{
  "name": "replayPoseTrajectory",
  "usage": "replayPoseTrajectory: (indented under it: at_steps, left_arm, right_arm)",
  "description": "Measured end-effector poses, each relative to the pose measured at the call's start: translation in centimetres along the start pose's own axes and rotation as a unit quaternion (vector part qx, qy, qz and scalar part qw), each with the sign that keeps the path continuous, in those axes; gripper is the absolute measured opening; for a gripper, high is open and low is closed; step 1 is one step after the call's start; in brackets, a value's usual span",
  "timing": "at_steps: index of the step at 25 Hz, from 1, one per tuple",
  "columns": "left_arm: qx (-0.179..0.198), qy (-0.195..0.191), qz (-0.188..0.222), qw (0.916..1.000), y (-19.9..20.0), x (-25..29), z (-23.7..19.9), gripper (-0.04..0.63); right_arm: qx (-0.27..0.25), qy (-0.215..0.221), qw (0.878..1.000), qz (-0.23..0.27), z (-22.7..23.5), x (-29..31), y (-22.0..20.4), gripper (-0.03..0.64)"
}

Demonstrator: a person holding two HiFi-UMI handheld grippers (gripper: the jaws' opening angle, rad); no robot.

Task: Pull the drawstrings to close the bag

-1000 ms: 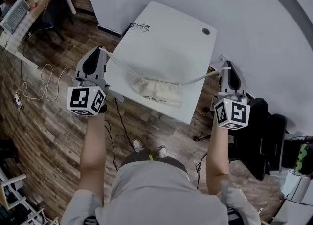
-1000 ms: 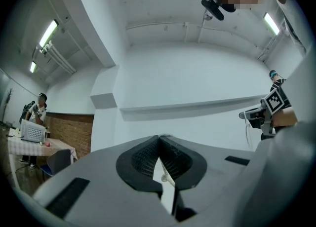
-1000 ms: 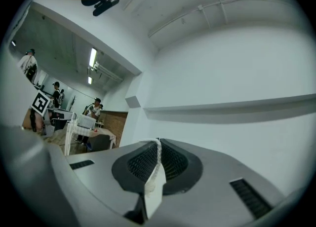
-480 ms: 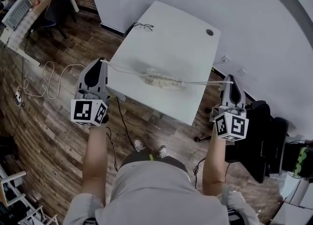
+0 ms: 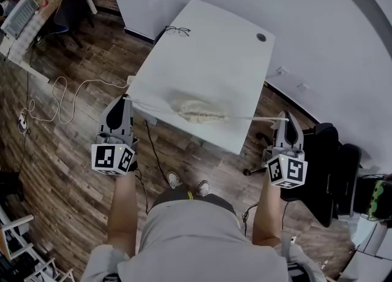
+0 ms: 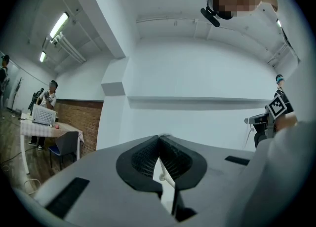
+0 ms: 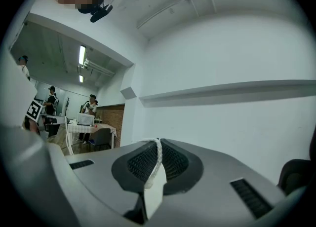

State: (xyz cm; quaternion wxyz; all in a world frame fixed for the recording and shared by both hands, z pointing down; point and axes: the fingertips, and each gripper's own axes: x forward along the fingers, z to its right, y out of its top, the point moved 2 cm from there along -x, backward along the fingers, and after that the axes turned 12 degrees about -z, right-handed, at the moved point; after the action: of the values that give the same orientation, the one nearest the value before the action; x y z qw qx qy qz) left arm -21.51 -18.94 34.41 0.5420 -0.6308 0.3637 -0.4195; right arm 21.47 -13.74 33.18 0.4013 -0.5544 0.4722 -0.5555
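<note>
"Cream cloth bag (image 5: 197,110) lies bunched on my white rectangular tabletop (image 5: 208,54), near its front edge and roughly midway between my two hands."

"What have the claws got?"

"My left claw (image 5: 124,100) is pressed together on the thin white left drawstring (image 5: 153,106). In the left gripper view the cord sits pinched between the ribbed black pads (image 6: 143,158). My right claw (image 5: 283,116) is clamped the same way on the matching right drawstring (image 5: 251,116)."

"Why hold them so far apart?"

"Each claw sits out past a side of the tabletop and points level, so the two cords run in one nearly straight line through the bag. I reckon the opposed pull is what gathers the mouth, and it means the bag needs no holding down. The mouth looks puckered tight, so I judge the closing about done."

"Give me a count."

"One bag, two drawstrings, two claws, one tabletop. One pair of thin dark-framed glasses (image 5: 177,30) lies at the far corner, well apart from the bag. One small round cable port (image 5: 261,37) is at the other far corner."
</note>
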Motion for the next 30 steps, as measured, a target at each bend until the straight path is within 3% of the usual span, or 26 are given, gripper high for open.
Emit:
replayPoseTrajectory:
  at_steps: [4, 10, 15, 22, 30]
  left_arm:
    - [-0.013, -0.007, 0.012, 0.9998, 0.3, -1.2, 2.5, 0.017]
    - [0.005, -0.070, 0.022, 0.9973, 2.2, -1.8, 9.2, 0.018]
    - [0.015, -0.095, 0.043, 0.9945, 4.7, -2.3, 12.0, 0.018]
    - [0.030, -0.080, 0.066, 0.9941, 7.6, -4.2, 11.1, 0.018]
    - [0.025, -0.053, 0.065, 0.9961, 8.2, -6.5, 9.6, 0.017]
  right_arm:
    - [0.013, 0.008, 1.000, 0.001, -0.8, -1.4, -0.1, 0.037]
    - [0.010, 0.051, 0.998, 0.030, -3.7, -3.1, 2.1, 0.037]
    - [0.011, 0.069, 0.996, 0.053, -3.7, -4.5, 4.4, 0.037]
    - [0.002, 0.076, 0.994, 0.075, -2.6, -6.6, 6.6, 0.037]
    - [-0.008, 0.065, 0.994, 0.084, -1.1, -7.9, 7.1, 0.037]
